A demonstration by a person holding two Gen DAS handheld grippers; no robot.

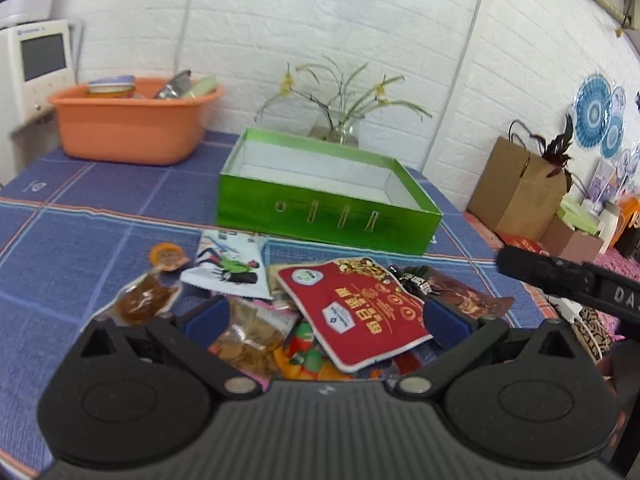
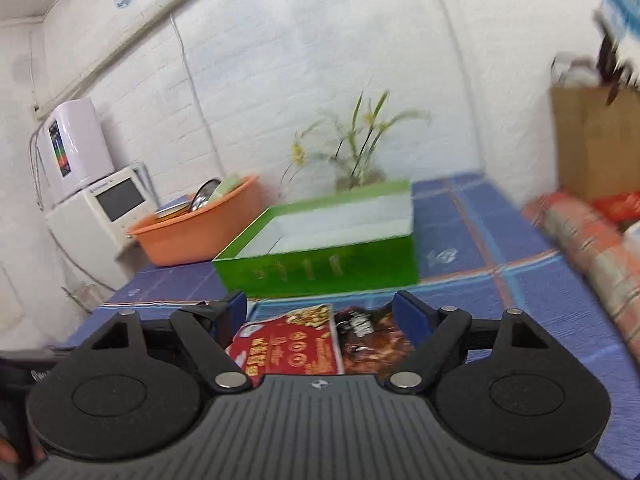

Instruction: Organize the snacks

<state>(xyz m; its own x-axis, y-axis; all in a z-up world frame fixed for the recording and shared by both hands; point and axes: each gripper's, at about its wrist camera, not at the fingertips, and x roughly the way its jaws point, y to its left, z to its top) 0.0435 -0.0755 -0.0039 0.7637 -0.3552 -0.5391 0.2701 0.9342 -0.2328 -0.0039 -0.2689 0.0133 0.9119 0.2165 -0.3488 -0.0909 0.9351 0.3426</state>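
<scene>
Left wrist view: the left gripper [image 1: 324,316] hangs over the snack pile [image 1: 280,312] with jaws apart, gripping nothing — the red packet [image 1: 356,312] lies right between its fingers, long axis slanting away toward the green box [image 1: 328,196] just beyond. The right gripper [image 2: 320,316], jaws also apart and empty, looks at the red packet [image 2: 292,344] and a brown packet [image 2: 376,340]. The box [image 2: 320,248] looks empty; I judge the left nearer.

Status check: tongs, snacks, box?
Left tongs open over the snack pile, holding nothing. Right tongs open, empty, above red packet. Green box open, nothing visible inside. Path to box unobstructed.
</scene>
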